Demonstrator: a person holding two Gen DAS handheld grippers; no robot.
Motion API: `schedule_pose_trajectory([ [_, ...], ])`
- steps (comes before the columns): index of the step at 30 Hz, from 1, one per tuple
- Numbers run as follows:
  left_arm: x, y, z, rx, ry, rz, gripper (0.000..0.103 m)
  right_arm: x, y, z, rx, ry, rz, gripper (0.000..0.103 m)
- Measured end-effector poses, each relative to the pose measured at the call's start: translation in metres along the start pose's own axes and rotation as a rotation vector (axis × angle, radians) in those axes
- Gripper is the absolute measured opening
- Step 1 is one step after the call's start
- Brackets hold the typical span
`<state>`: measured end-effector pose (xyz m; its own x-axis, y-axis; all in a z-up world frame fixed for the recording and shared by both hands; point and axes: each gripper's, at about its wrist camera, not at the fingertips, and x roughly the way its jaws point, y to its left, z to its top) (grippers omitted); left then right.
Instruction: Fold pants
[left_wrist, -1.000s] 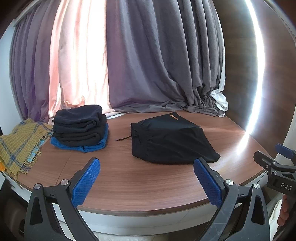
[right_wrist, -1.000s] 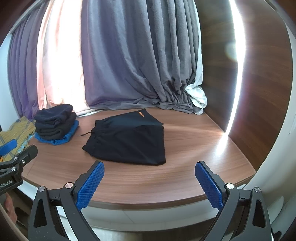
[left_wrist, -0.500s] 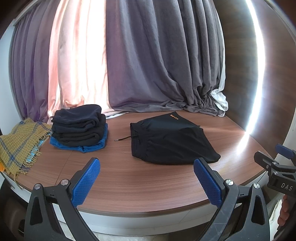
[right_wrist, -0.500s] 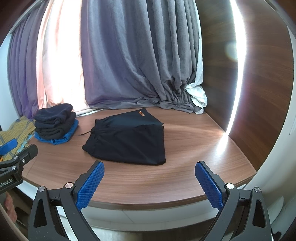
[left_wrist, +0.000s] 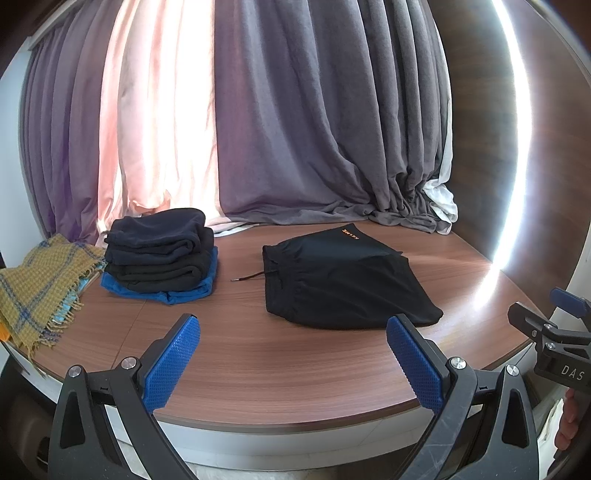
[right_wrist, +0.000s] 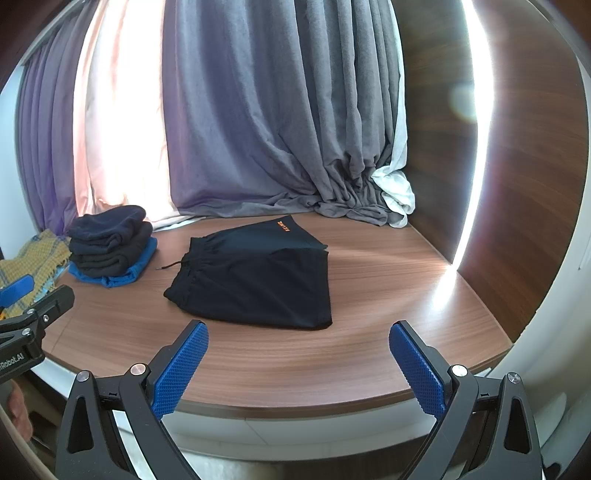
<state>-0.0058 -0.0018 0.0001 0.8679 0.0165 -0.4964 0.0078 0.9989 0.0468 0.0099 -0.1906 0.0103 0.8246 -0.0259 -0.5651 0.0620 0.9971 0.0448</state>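
Note:
Black pants (left_wrist: 343, 280) with a small orange logo lie folded flat on the brown wooden table (left_wrist: 258, 362); they also show in the right wrist view (right_wrist: 255, 280). A drawstring trails from the waistband to the left. My left gripper (left_wrist: 293, 360) is open and empty, above the table's front edge, short of the pants. My right gripper (right_wrist: 299, 363) is open and empty, also at the front edge, short of the pants. Each gripper shows at the edge of the other's view.
A stack of folded dark clothes on a blue garment (left_wrist: 162, 254) stands at the back left. A yellow checked scarf (left_wrist: 40, 288) hangs over the left edge. Grey curtains (left_wrist: 314, 129) pool on the table's back. A wooden wall (right_wrist: 517, 184) stands on the right.

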Motion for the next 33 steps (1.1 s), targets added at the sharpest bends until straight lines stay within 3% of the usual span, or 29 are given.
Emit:
schedule_pose_trajectory([
  [21, 0.002, 0.006, -0.004, -0.005, -0.001, 0.004, 0.103, 0.004, 0.009, -0.002, -0.015, 0.005, 0.006, 0.100],
  [33, 0.029, 0.016, -0.001, 0.000, 0.037, -0.004, 0.103, 0.022, 0.017, 0.002, -0.015, 0.038, -0.003, 0.100],
])
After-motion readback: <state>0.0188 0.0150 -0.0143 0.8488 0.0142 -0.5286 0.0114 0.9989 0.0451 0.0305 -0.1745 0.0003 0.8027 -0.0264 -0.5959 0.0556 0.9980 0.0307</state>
